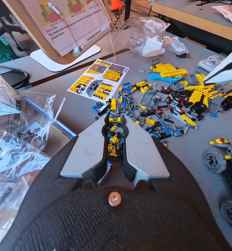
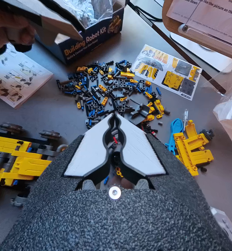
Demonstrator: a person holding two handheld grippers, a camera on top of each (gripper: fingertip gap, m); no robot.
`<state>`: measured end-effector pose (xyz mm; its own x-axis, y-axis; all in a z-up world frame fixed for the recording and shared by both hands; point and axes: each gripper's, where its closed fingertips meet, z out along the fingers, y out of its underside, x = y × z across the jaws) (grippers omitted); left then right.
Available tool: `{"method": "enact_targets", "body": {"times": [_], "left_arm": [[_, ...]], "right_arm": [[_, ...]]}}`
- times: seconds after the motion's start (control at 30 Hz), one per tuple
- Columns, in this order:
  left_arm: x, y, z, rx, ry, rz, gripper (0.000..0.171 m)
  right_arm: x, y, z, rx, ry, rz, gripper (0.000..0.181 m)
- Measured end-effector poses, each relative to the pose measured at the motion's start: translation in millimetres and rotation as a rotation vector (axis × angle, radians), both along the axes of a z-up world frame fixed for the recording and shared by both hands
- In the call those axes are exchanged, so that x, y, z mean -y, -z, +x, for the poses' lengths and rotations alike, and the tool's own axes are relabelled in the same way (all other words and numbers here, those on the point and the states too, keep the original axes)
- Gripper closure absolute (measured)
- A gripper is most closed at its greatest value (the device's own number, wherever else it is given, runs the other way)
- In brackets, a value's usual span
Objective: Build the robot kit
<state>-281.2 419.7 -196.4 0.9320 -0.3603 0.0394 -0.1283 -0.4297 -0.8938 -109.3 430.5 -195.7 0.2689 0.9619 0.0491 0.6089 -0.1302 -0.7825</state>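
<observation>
A pile of small black, grey, blue and yellow building pieces [image 1: 139,108] lies on the grey table [image 1: 77,108]; it also shows in the right wrist view [image 2: 105,88]. My left gripper [image 1: 115,118] is open by a narrow gap and empty, above the pile's near left edge. It appears far off in the right wrist view [image 2: 81,38], in front of a dark kit box [image 2: 92,40]. My right gripper [image 2: 114,113] has its tips together, with nothing visible between them, over the pile's near edge. In the left wrist view it [image 1: 206,82] hovers over yellow beams at the right.
A sticker sheet [image 1: 99,80] lies beyond the pile. A partly built yellow wheeled model [image 2: 17,156] stands left of the right gripper. A yellow assembly [image 2: 191,148] and blue tool [image 2: 176,129] lie right. An instruction booklet [image 2: 17,78], plastic bags [image 1: 17,129] and a document stand [image 1: 72,27] surround them. Across from one pair of fingers to the other is roughly 20 cm.
</observation>
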Motion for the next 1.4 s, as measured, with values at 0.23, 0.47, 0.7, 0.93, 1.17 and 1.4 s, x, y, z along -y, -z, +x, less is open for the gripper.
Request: {"method": "enact_targets", "body": {"times": [0.23, 0.47, 0.7, 0.93, 1.17, 1.4], "left_arm": [[0.6, 0.9, 2.4, -0.002, 0.01, -0.004, 0.157], [2.2, 4.0, 18.2, -0.02, 0.051, -0.003, 0.157], [1.8, 16.3, 29.4, -0.058, 0.077, -0.032, 0.157], [0.5, 8.0, 11.4, -0.08, 0.033, -0.008, 0.157], [2.0, -5.6, -1.9, -0.002, 0.006, 0.016, 0.156], [2.0, 0.0, 3.0, 0.008, 0.027, -0.006, 0.157]], "right_arm": [[-15.9, 15.3, 49.3, 0.014, 0.132, -0.041, 0.181], [-25.1, 17.3, 86.6, -0.03, 0.233, -0.069, 0.18], [-24.2, 24.0, 93.0, -0.049, 0.241, -0.092, 0.18], [-12.8, 24.3, 73.7, -0.116, 0.197, -0.107, 0.18], [-4.3, 21.4, 50.7, -0.149, 0.151, -0.094, 0.177], [2.0, 24.7, 35.1, -0.106, 0.108, -0.089, 0.175]]}}
